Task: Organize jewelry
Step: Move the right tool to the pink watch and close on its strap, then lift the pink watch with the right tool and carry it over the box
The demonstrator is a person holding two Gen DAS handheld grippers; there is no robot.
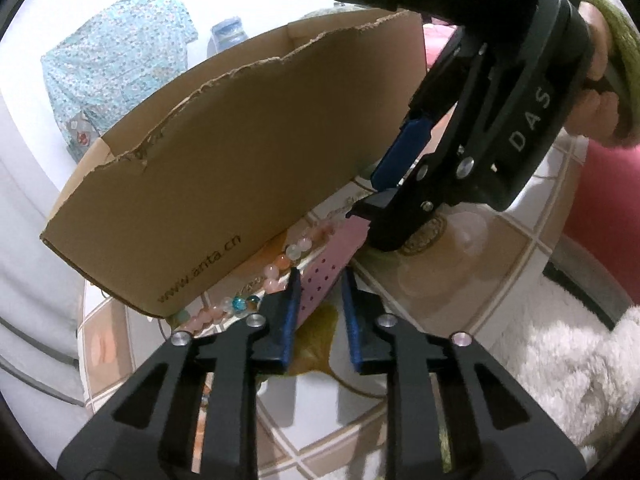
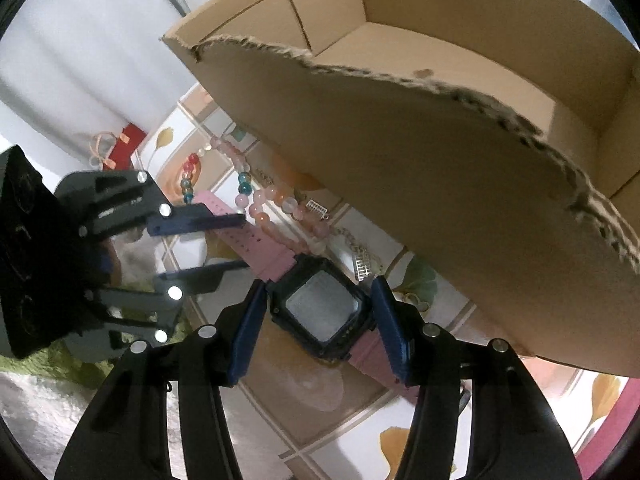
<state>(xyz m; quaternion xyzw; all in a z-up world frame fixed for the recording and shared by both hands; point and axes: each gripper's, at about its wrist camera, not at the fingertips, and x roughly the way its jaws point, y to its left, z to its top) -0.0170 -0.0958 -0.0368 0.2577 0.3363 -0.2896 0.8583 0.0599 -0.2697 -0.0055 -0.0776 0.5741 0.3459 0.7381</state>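
A watch with a black square case and a pink perforated strap lies on the patterned table next to the cardboard box. My right gripper is shut on the case, one blue pad against each side. My left gripper is shut across the free end of the pink strap; from the right wrist view, the left gripper comes in from the left. In the left wrist view the right gripper reaches down from the upper right. Pink and orange bead bracelets lie beside the strap.
The open cardboard box has a torn front wall and looks empty inside. A silver charm bracelet lies along its base. A fluffy white rug is below the table. A person's hand in a green sleeve holds the right gripper.
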